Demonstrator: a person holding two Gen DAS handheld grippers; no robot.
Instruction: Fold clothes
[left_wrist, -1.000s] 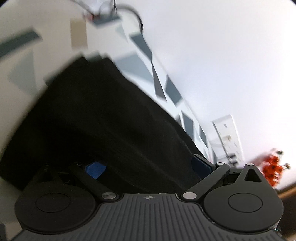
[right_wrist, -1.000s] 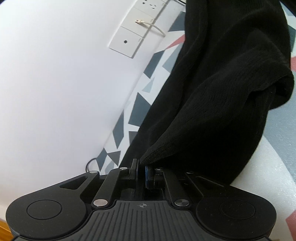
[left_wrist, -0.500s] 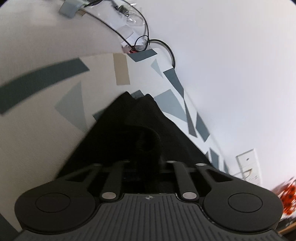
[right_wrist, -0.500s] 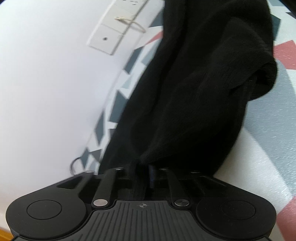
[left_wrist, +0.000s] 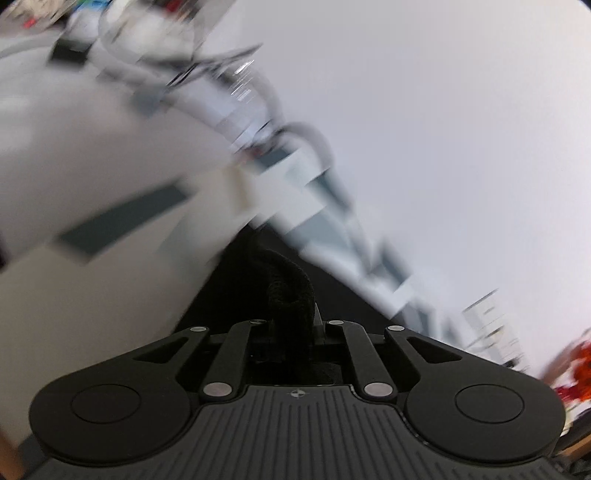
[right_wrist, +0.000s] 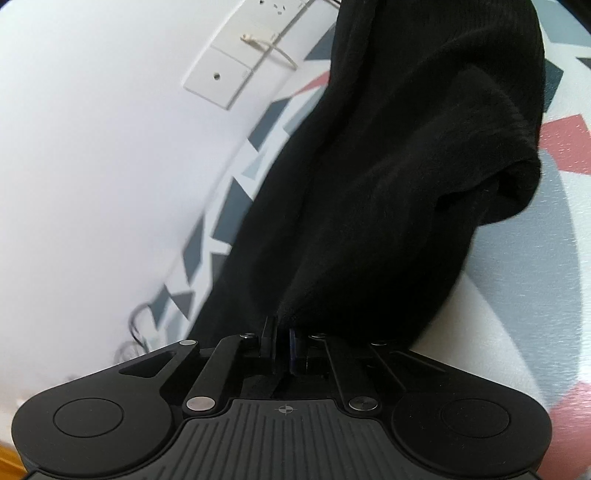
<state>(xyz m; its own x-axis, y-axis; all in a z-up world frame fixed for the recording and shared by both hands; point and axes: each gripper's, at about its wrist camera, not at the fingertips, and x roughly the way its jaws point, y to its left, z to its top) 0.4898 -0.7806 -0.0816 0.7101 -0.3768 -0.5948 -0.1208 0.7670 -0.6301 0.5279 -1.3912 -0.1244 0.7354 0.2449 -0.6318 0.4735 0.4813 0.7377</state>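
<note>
The black knit garment is lying bunched on the patterned mat beside the white wall, each end being pinched by the closed right gripper and left gripper.

A: What is the left gripper holding?

B: A bunch of soft black knitted cloth. The two black fingers are squeezed tight on it, and a fold of it sticks up between them.

A: What is under it?

B: A white table cover with dark grey shapes. It looks very blurry.

A: And behind?

B: A plain white wall. Far right, something red and orange, too blurry to tell.
</note>
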